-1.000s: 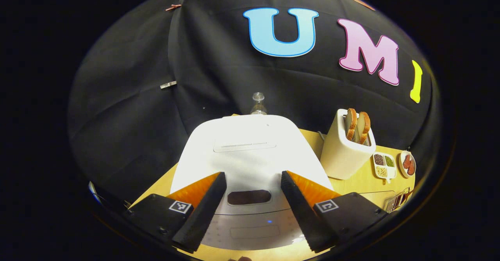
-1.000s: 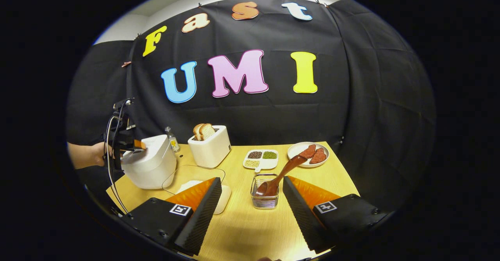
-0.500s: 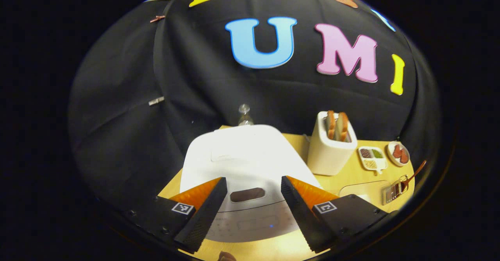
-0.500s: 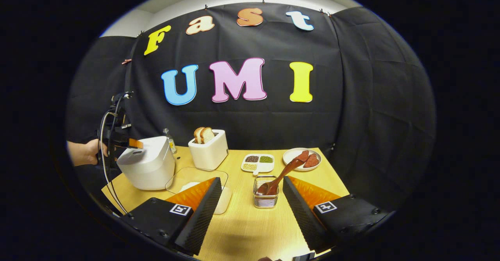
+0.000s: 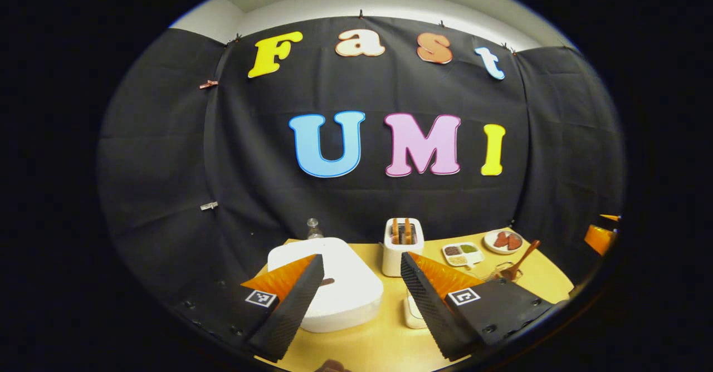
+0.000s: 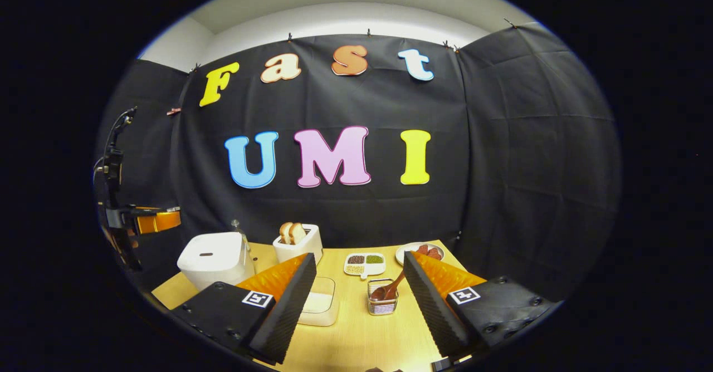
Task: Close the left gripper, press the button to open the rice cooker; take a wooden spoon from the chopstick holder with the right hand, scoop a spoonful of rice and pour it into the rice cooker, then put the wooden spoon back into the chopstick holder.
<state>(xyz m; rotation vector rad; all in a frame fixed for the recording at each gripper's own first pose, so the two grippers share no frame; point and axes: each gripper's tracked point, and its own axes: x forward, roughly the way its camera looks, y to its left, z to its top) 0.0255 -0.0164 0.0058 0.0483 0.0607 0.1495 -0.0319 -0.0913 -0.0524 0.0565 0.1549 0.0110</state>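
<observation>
Rice cooker [image 6: 214,258] sat lidded; both claws gaped, left claw [image 5: 356,299] short of it, so pressing unclosed could straddle the button [image 5: 327,281]

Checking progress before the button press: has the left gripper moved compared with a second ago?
Yes. The left gripper has pulled up and back from the rice cooker, which now looks smaller and lower between its open fingers.

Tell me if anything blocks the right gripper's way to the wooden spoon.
Nothing visible does. The right gripper is open, and the wooden spoon leans in the chopstick holder just ahead, with bare table between.
</observation>
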